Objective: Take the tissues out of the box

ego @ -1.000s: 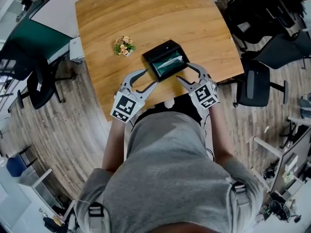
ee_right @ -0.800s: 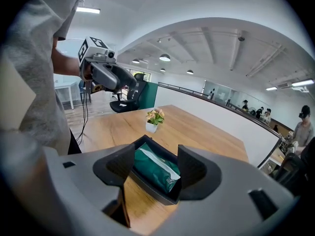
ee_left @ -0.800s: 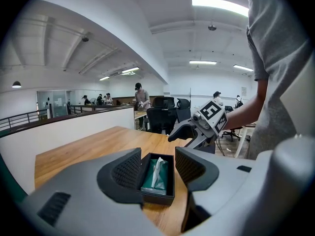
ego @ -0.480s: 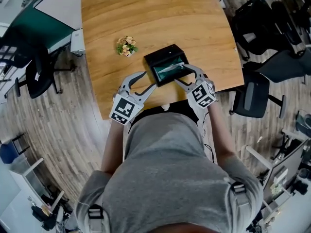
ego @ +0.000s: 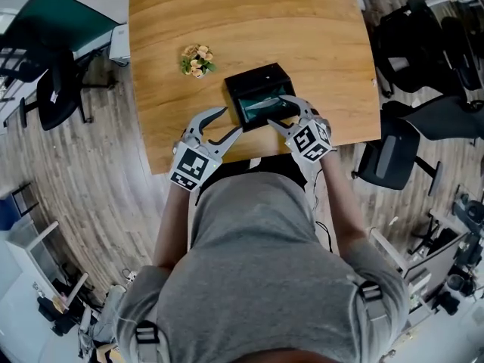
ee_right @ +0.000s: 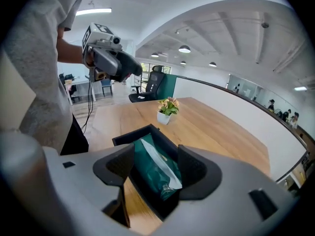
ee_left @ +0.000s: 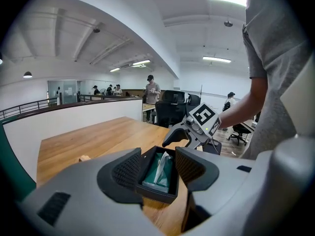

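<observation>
Hovering right gripper [ego: 278, 112] over tissues [ee_right: 151, 165] in box [ee_right: 130, 135]; left gripper [ego: 230, 121] near box; both spread, empty; next we lower, pinch tissues.

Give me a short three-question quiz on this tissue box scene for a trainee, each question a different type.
1. True or false: the green tissue pack lies on the table beside the black box.
2. The jaws of the right hand-held gripper are: A) apart, B) shut on a tissue, C) shut on nothing.
3. Short answer: what else stands on the table besides the box?

Key: 1 false, the pack sits inside the box. 2 A. 3 a small flower pot.
</observation>
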`<state>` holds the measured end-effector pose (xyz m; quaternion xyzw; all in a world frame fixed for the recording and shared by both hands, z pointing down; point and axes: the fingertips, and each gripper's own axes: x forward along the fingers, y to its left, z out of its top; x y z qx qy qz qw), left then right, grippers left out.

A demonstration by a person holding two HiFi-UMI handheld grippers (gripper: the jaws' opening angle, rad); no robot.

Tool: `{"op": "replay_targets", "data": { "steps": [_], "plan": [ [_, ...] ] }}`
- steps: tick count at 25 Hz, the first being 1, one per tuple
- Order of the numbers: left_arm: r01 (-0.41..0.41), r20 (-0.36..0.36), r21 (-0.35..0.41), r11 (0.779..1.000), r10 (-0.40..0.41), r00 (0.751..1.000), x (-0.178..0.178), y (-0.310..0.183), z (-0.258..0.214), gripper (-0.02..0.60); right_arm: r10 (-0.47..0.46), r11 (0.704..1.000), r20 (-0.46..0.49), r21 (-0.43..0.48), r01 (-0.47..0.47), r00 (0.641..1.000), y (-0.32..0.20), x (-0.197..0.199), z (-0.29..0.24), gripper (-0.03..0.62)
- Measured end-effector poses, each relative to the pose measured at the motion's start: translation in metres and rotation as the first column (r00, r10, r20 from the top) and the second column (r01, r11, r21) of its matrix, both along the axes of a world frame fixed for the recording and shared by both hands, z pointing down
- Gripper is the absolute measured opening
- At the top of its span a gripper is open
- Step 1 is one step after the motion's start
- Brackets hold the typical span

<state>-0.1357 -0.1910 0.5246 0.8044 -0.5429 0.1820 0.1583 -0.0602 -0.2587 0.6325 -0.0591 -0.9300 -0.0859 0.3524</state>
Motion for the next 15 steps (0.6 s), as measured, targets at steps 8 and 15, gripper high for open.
{"op": "replay_targets", "data": {
  "steps": [8, 15],
  "plan": [
    [0.049, 0.007, -0.047, 0.998, -0.048, 0.999, -0.002, 0.001, 0.017, 0.232, -0.126, 0.990, -0.107, 0.044, 0.131, 0.986, -0.003, -0.008, 0.039, 0.282],
    [0.080, -0.006, -0.082, 0.993, -0.081, 0.997, -0.002, 0.006, 0.030, 0.232, -0.213, 0.972, -0.160, 0.065, 0.226, 0.964, -0.004, -0.019, 0.056, 0.281]
  ]
}}
